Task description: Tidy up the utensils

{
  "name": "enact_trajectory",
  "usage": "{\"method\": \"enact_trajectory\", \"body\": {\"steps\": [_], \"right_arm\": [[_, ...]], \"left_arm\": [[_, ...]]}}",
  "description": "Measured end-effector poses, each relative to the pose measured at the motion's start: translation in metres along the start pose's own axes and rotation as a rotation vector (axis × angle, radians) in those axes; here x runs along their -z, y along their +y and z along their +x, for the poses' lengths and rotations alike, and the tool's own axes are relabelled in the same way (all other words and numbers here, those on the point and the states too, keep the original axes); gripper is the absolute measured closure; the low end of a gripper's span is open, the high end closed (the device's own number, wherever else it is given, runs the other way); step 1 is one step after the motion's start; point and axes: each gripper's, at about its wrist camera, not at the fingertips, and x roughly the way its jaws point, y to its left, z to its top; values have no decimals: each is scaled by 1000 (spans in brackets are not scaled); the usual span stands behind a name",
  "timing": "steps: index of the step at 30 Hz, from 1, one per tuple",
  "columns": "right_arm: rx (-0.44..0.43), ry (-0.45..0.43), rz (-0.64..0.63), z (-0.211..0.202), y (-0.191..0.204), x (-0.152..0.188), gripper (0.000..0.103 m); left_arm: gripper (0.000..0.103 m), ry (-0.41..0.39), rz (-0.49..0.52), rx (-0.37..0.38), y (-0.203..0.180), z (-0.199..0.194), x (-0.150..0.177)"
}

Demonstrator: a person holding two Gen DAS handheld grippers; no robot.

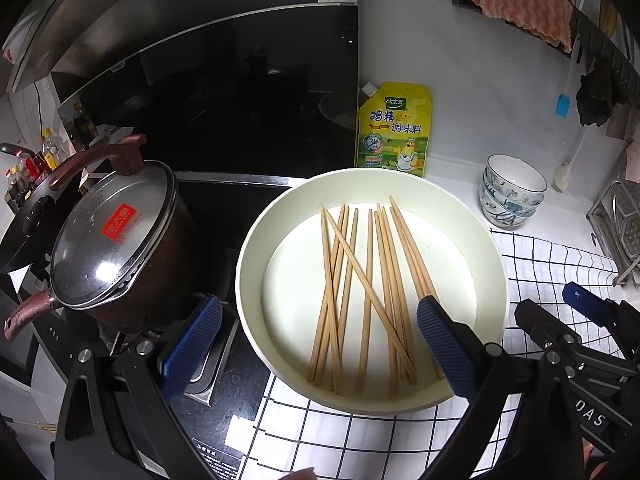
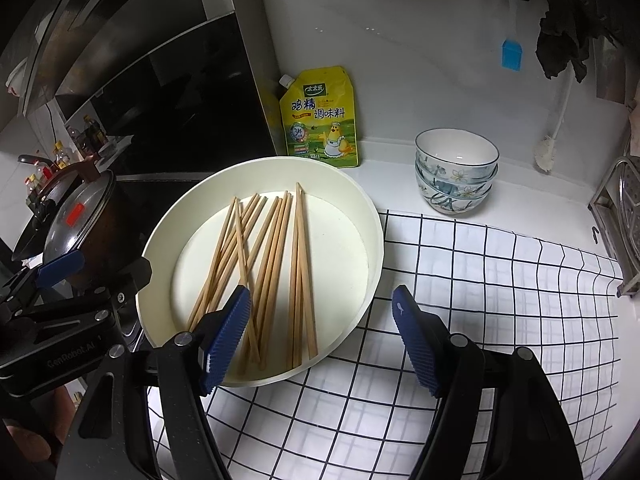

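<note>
Hiding chopstick (image 1: pixel 370 292) ends: fingers (image 1: pixel 448 348)

Pot (image 1: pixel 116 240) close beside tray (image 1: pixel 256 240)

both pictures are round fisheye views with black corners, and straight lines bend near the edges, like the grid on the checked cloth (image 2: pixel 460 280). the light is cool and bright in the middle, on the white pan (image 1: pixel 256 248) and the white wall behind it. left of the pan it is dim: the black stove glass (image 1: pixel 240 92) is very dark, with only a few tiny bright dots. the pot lid (image 1: pixel 108 236) left of the pan has shiny glare. the chopsticks (image 1: pixel 360 292) in the pan look sharp and cast thin, soft shadows. things at the far edges look a little smeared.
</note>
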Motion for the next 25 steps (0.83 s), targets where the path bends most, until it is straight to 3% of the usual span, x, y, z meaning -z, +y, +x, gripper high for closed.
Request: {"method": "enact_trajectory", "body": {"steps": [25], "right_arm": [[1,1,-1,0,1,2,33]], "left_arm": [[6,14,-15,3,3,0,1]]}}
